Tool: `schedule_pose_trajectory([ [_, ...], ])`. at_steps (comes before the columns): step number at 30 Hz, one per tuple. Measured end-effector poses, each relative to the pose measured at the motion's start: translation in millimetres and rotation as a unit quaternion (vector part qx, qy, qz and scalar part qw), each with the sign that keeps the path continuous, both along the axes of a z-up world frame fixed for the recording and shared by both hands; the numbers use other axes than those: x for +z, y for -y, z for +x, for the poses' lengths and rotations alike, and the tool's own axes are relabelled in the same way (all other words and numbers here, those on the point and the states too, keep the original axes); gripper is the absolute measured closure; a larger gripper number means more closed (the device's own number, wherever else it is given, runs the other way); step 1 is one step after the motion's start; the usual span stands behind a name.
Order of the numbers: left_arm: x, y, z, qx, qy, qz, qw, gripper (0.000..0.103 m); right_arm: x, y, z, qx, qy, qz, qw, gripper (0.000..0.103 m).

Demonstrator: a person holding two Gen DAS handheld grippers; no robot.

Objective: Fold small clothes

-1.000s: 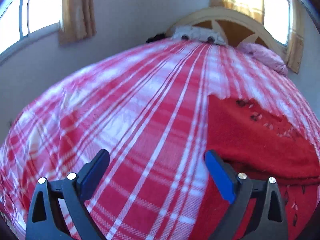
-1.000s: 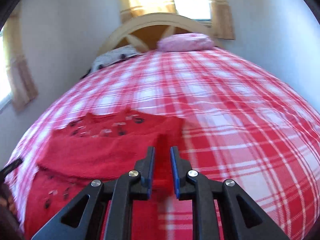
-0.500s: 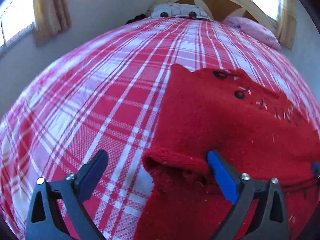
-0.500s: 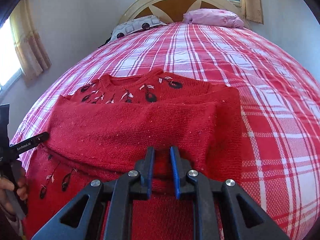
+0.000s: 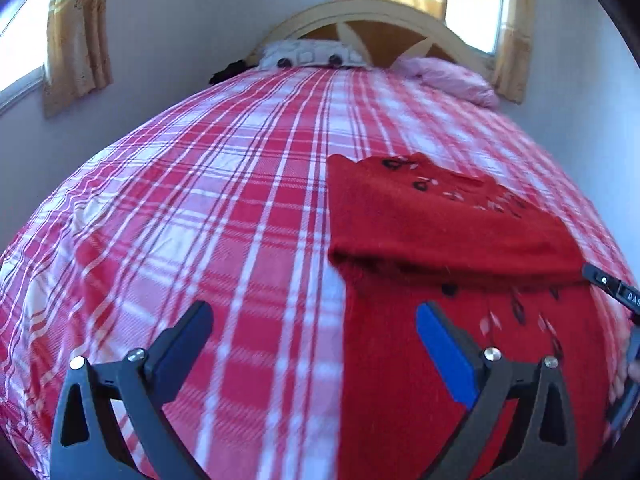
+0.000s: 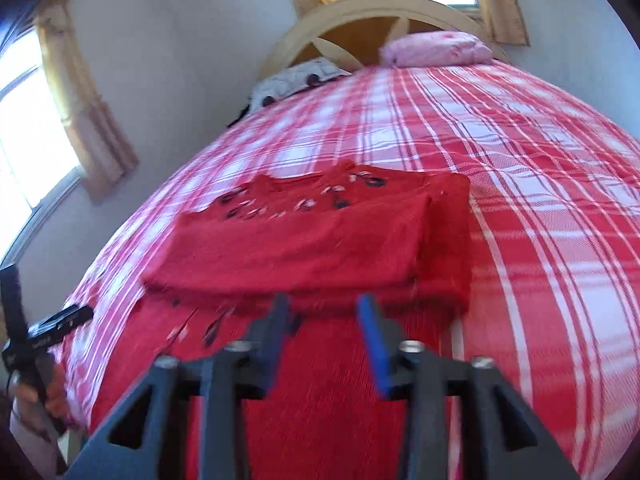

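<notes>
A red knitted sweater (image 5: pixel 440 224) (image 6: pixel 304 240) with small black and white motifs lies on the plaid bed, its sleeves folded across the chest in a thick band. My left gripper (image 5: pixel 316 320) stands wide open above the sweater's left edge, with nothing between its fingers. My right gripper (image 6: pixel 324 312) hovers just in front of the folded band; its jaws are opening and nothing is pinched between them. Part of the right gripper's body shows at the right edge of the left wrist view, and the left gripper's body, held in a hand, at the left edge of the right wrist view.
The red and white plaid bedspread (image 5: pixel 200 220) covers the whole bed. A patterned pillow (image 5: pixel 312 54) and a pink pillow (image 6: pixel 436 48) lie against the arched wooden headboard (image 6: pixel 380 8). Curtained windows sit in the walls left and behind.
The right gripper let go of the sleeve fold and its jaws parted, and it drew back. The left gripper, open throughout, pulled back from the fold toward the sweater's left edge.
</notes>
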State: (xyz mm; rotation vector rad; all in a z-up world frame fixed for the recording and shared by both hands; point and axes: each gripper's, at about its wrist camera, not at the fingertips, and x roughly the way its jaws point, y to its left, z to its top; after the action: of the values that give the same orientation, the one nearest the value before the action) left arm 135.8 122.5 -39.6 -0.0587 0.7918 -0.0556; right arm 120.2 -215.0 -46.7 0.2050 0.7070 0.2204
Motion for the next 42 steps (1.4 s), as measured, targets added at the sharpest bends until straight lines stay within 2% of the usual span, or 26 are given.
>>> schedule_pose_trajectory([
  [1,2.2,-4.4,-7.6,-0.005,0.004,-0.001,1.0,0.0,2.5,-1.0,-10.7,0.004,0.006,-0.008,1.0,0.047],
  [5,8.7,-18.1,-35.9,-0.025,0.029,0.009,0.9992,0.0,7.3,-2.7,-60.4,0.01,0.015,-0.034,0.999,0.046],
  [9,2.9,-11.9,-55.4,-0.05,0.035,0.031,0.9977,0.0,-8.2,-2.1,-92.2,-0.012,0.005,-0.047,0.999,0.046],
  [11,0.5,-3.8,-56.3,-0.049,0.025,0.033,0.998,0.0,-17.5,-4.5,-104.5,-0.018,-0.003,-0.05,0.999,0.046],
  [14,-2.7,11.2,-66.0,-0.073,0.015,0.018,0.9971,0.0,-28.0,-9.6,-119.4,-0.012,-0.013,-0.057,0.998,0.046],
  [18,-15.9,36.3,-78.7,-0.097,0.006,0.06,0.9934,0.0,-33.9,-23.6,-136.9,0.016,-0.028,-0.114,0.993,0.046],
  [21,-26.3,35.6,-97.3,-0.106,-0.005,0.079,0.9912,0.0,-38.1,-23.6,-160.7,0.023,-0.037,-0.147,0.988,0.046],
  [23,-31.1,27.2,-109.4,-0.111,-0.015,0.074,0.991,0.0,-41.6,-17.5,-173.8,0.021,-0.049,-0.138,0.989,0.046],
  [29,-57.2,1.4,-136.1,-0.12,-0.08,0.012,0.9895,0.0,-48.9,10.6,-210.7,0.008,-0.08,-0.058,0.995,0.046],
  [33,-71.8,8.1,-141.1,-0.126,-0.113,-0.018,0.9854,0.0,-59.0,16.7,-220.8,0.006,-0.092,-0.012,0.996,0.046],
  [38,-80.4,22.7,-146.5,-0.153,-0.131,-0.042,0.9787,0.0,-63.9,9.4,-219.8,0.021,-0.094,-0.002,0.995,0.046],
  [41,-84.8,29.1,-148.4,-0.163,-0.138,-0.052,0.9755,0.006,-66.2,9.2,-219.4,0.025,-0.102,0.013,0.994,0.046],
  [42,-86.0,29.9,-147.7,-0.167,-0.143,-0.061,0.9736,0.013,-66.4,8.0,-219.6,0.034,-0.104,0.022,0.994,0.046],
])
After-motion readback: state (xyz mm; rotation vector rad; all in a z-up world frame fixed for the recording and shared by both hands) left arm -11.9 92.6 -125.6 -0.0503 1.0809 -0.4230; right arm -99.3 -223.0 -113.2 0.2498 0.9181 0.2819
